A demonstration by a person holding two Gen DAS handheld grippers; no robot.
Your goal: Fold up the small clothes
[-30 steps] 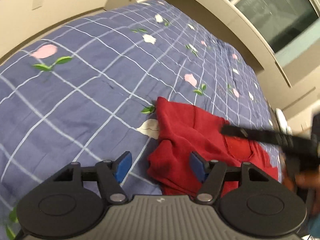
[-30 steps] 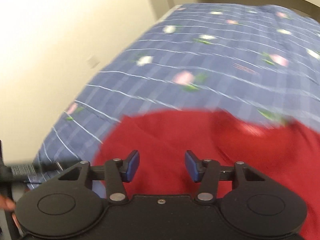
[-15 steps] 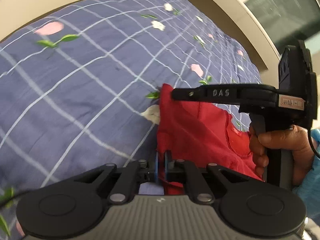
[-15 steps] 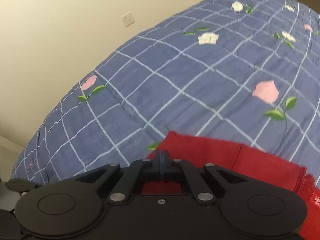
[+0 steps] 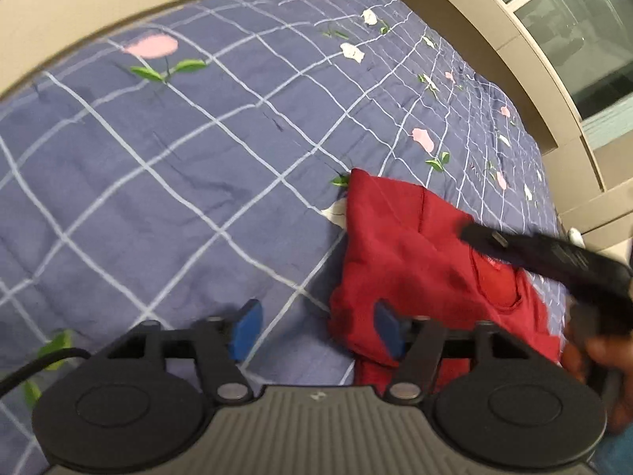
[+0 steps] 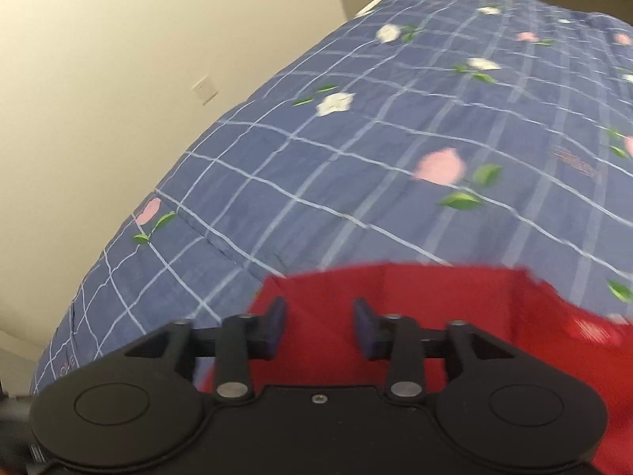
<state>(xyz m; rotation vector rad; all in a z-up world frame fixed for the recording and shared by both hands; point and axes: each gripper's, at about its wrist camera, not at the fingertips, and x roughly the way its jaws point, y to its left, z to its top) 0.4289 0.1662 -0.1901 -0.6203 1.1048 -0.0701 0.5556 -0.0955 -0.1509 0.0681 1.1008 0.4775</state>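
A small red garment [image 5: 419,261] lies bunched on the blue checked quilt [image 5: 178,166]. My left gripper [image 5: 316,328] hovers over the garment's near left edge, its jaws opening; its blue pads grip nothing, the right pad in front of the red cloth, the left over the quilt. In the right wrist view my right gripper [image 6: 319,326] is above the same red garment [image 6: 415,301], jaws opening, nothing pinched between the pads. The right gripper's black finger [image 5: 554,255] crosses the cloth in the left wrist view, held by a hand [image 5: 585,360].
The quilt [image 6: 356,166] with pink and white flowers covers the bed and stretches far away. A beige wall [image 6: 138,59] with a socket runs along the bed's left side. A window [image 5: 573,31] and ledge sit beyond the bed's right side.
Both grippers were shut on the red garment's edge half a second ago and now stand open, the cloth let go. The right gripper has pulled back toward the right.
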